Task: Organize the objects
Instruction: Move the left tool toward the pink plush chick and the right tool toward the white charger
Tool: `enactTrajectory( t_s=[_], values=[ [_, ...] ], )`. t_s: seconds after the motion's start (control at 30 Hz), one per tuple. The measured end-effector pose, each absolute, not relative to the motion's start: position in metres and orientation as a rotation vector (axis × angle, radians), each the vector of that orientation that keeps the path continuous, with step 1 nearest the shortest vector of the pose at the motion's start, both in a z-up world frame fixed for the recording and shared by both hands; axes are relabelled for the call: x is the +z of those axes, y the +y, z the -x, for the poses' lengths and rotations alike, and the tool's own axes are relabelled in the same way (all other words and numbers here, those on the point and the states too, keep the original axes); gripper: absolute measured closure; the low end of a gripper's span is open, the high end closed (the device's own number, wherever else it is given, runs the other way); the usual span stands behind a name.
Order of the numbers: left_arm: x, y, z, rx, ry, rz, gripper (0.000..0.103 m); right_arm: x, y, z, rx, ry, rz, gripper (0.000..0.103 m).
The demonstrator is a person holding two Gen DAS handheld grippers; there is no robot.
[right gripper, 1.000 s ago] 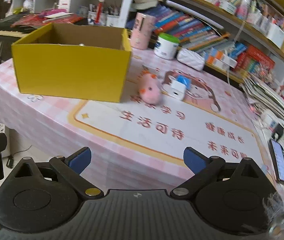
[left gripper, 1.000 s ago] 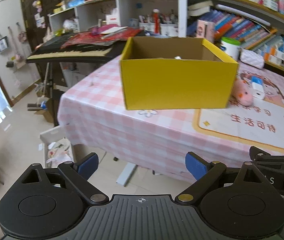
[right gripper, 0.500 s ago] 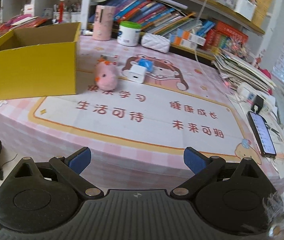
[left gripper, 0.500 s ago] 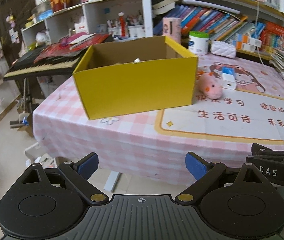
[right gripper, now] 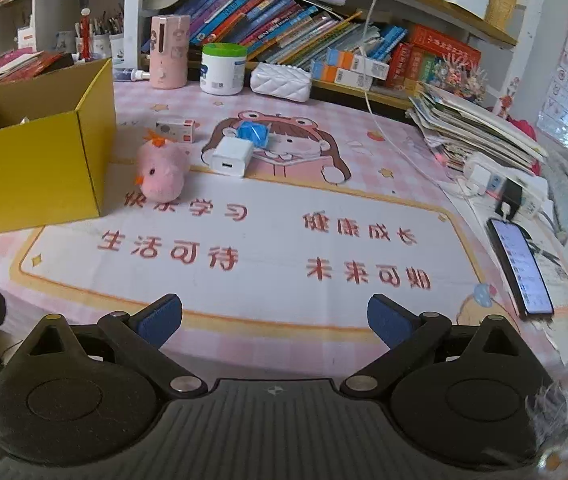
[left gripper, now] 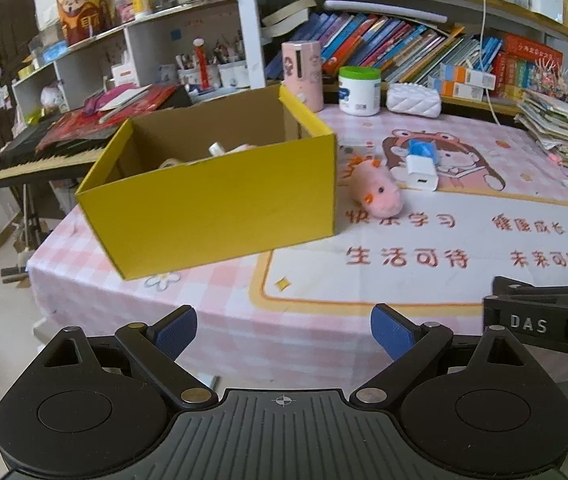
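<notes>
A yellow cardboard box (left gripper: 219,208) (right gripper: 31,176) stands open on the pink checked table, with a few pale items inside. Right of it lie a pink plush chick (left gripper: 378,192) (right gripper: 161,174), a white charger block (left gripper: 422,172) (right gripper: 231,156), a blue wrapped item (left gripper: 422,148) (right gripper: 253,134) and a small white-and-red box (right gripper: 175,130). My left gripper (left gripper: 284,330) hangs open in front of the table edge, empty. My right gripper (right gripper: 275,318) is open over the near edge of the printed mat (right gripper: 267,240), also empty. Its black body shows at the right of the left wrist view.
A phone (right gripper: 520,266) lies at the table's right edge beside chargers and a stack of papers (right gripper: 472,120). At the back stand a pink cylinder (right gripper: 167,52), a white tub (right gripper: 223,68) and a white quilted pouch (right gripper: 279,80) under bookshelves. A keyboard (left gripper: 43,156) stands left.
Both views have swung to the right and risen, so the table shows more from above. The box's inside and the phone have come into view. Both grippers stay open.
</notes>
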State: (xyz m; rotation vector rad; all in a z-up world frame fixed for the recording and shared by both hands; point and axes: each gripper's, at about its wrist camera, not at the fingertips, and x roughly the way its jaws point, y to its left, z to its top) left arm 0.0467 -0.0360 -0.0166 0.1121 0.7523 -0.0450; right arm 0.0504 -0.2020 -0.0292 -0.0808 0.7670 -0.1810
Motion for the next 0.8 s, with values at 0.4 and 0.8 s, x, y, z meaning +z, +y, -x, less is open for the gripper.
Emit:
enactTrajectory(
  t_s=[0.4, 0.8],
  values=[
    [-0.018, -0.064, -0.079, -0.057, 0.752, -0.054, 0.008, -0.025, -0.231, -0.092, -0.115, 0.768, 0.100, 0.004],
    [-0.022, -0.099, -0.116, -0.106, 0.743, 0.004, 0.015, -0.016, -0.268, -0.134, -0.035, 0.725, 0.049, 0.028]
  ],
)
